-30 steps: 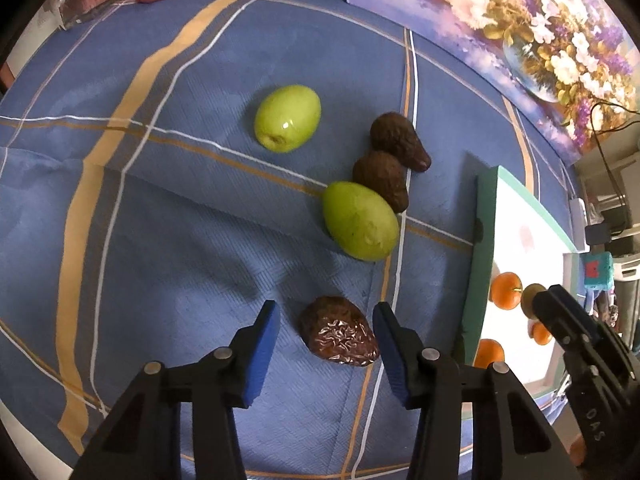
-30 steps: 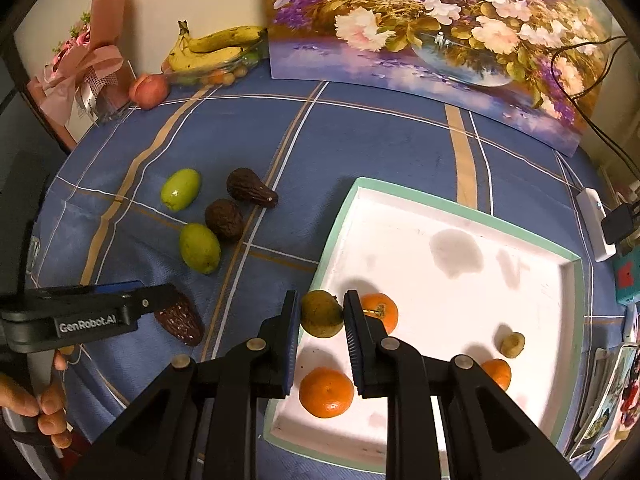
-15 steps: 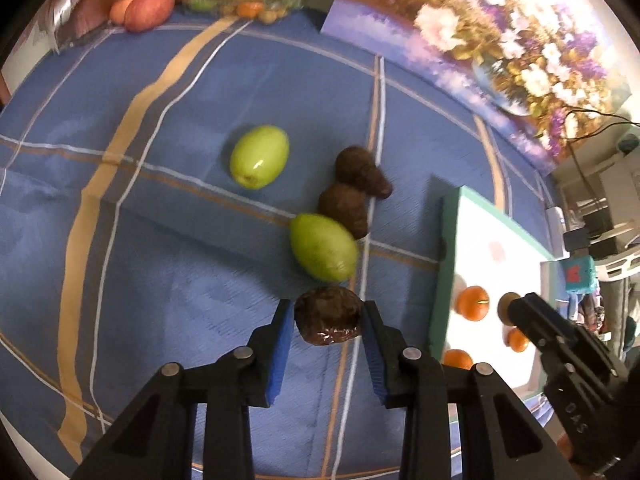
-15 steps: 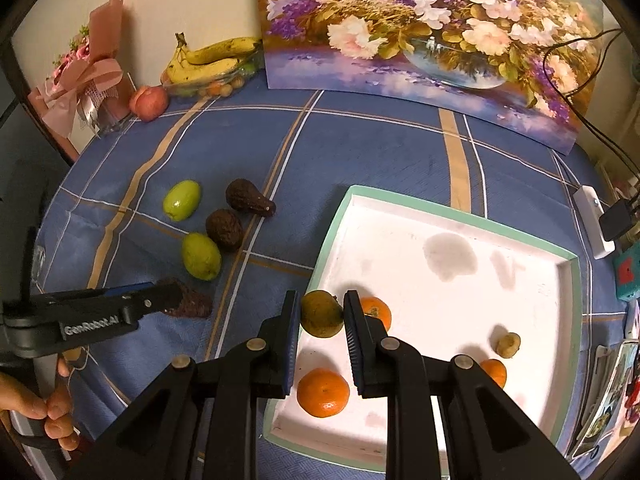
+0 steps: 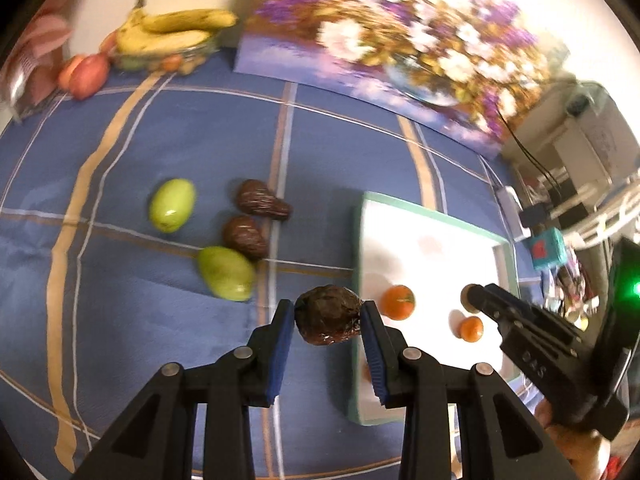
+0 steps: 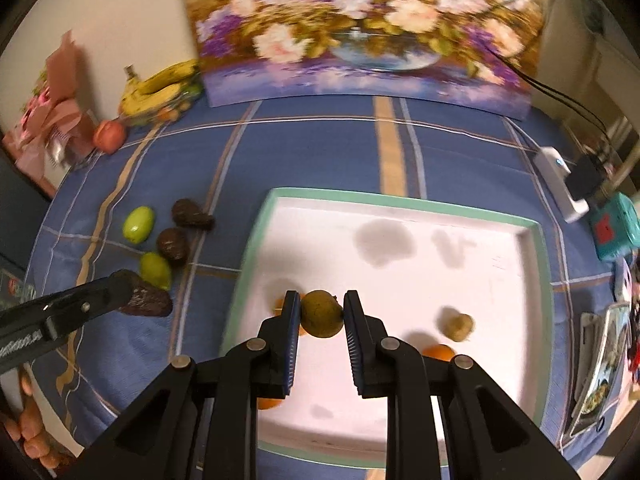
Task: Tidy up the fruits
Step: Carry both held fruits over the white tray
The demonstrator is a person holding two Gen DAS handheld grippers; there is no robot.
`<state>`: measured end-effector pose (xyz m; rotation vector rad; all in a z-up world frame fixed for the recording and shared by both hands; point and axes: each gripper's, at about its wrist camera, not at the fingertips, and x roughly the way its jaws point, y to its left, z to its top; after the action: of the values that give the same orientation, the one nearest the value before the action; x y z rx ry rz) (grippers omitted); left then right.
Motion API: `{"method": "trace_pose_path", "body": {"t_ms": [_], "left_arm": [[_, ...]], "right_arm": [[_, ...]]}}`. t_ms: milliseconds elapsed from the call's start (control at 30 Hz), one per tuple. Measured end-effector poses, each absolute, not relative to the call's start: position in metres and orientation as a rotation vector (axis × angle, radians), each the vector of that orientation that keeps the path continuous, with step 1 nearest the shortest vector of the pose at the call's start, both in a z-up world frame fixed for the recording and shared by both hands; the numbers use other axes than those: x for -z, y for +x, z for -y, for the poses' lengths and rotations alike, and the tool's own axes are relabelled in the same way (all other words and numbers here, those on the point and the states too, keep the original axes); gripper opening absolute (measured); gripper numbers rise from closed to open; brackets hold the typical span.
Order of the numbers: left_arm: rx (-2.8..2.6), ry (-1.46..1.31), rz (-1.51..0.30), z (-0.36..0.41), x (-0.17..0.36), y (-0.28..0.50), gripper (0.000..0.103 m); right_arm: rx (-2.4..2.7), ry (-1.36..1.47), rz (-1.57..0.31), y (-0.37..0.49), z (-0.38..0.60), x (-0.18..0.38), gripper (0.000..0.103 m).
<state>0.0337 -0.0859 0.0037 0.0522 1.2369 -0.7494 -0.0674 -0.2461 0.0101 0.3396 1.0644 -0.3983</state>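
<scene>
Left tongs (image 5: pixel 327 316) clamped on a dark wrinkled avocado (image 5: pixel 329 314), lifted above the blue-clothed counter (image 5: pixel 160 128) just beside the tray (image 5: pixel 432 220). Right tongs (image 6: pixel 321 314) closed on a brownish-green fruit (image 6: pixel 321 314) over the tray's white floor, near three oranges (image 5: pixel 397 302).

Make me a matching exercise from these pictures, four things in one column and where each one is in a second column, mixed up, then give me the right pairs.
Things:
1. dark brown avocado
2. olive-green round fruit
3. bananas
4. small tan fruit

Places:
A. lying free on the white tray
B. between the pads of the right gripper
C. at the far edge of the blue tablecloth, by the wall
D. between the pads of the left gripper

Pairs: 1-D, 2-B, 3-C, 4-A
</scene>
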Motion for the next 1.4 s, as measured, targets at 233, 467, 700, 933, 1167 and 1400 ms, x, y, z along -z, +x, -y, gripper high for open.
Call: {"method": "trace_pose_path", "body": {"t_ms": [233,467,700,933,1167,1400], "left_arm": [[0.823,0.136,-1.232,0.125,-0.004,0.009,0.036],[0.865,0.205,-1.247,0.154,0.008,-0.012,0.036],[0.881,0.247,-1.263,0.172,0.019,-0.023,0.036],[0.883,0.271,-1.281,0.182,0.029,-0.027,0.036],[0.859,0.283,-1.316,0.185,0.044,-0.025,0.036],[0.853,0.248,-1.338,0.184,0.051,-0.019,0.036]], "right_arm": [[0.477,0.38,-1.068,-0.086,0.276,-0.007,0.023],[0.519,0.397,-1.07,-0.098,0.292,-0.003,0.023],[0.549,0.403,-1.081,-0.105,0.303,0.002,0.023],[0.565,0.412,-1.102,-0.108,0.31,0.011,0.023],[0.549,0.41,-1.133,-0.099,0.31,0.029,0.023],[0.55,0.417,-1.169,-0.095,0.313,0.046,0.023]]}}
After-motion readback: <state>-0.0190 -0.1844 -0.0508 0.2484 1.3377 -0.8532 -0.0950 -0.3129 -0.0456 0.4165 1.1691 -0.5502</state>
